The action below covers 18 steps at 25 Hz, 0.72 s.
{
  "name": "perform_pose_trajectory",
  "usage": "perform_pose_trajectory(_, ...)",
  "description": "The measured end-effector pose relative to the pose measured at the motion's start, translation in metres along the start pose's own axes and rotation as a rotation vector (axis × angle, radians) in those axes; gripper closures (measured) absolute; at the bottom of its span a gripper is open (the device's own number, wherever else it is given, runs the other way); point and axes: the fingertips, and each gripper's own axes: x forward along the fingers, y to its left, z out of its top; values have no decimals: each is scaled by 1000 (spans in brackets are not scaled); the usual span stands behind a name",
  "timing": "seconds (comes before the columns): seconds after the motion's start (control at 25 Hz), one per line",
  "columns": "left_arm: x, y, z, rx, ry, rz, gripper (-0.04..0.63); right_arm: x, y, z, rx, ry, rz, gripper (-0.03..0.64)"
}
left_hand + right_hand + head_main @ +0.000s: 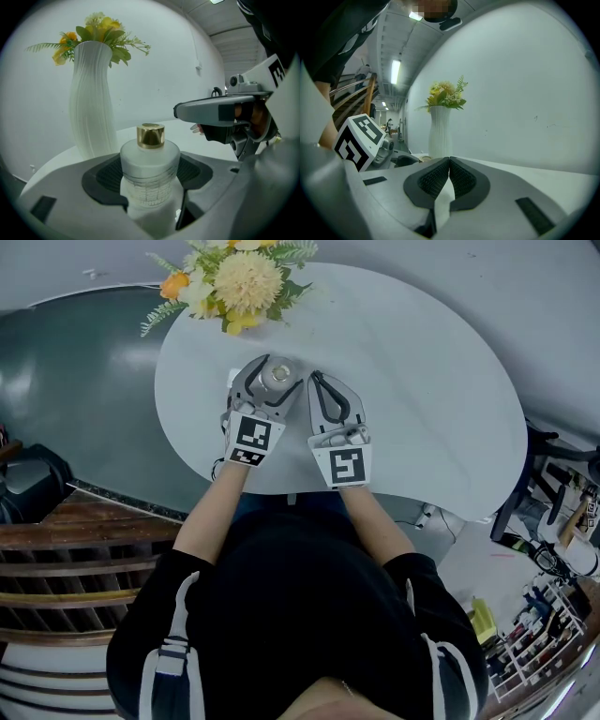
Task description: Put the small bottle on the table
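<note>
small bottle (278, 374) is clamped in left gripper (270, 369) in head view, over the left part of table (431, 418), between the near edge and flower vase (239, 282) at the far edge. right gripper (320, 381) is just beside it. left gripper view: jaws part-open, pads pressed on frosted body, gold cap (150, 135) upright; base hidden, can't tell if it touches the tabletop. right gripper view: jaws fully together, nothing between. step looks like set-down; next needs lowering till base rests, then opening jaws without tipping.
</note>
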Motion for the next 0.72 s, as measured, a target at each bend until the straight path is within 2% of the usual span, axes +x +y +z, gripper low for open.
perform_pose_trajectory(0.72, 5, -5, -11, 29, 43, -9, 262, -2, 6, -2, 3, 3, 19, 594)
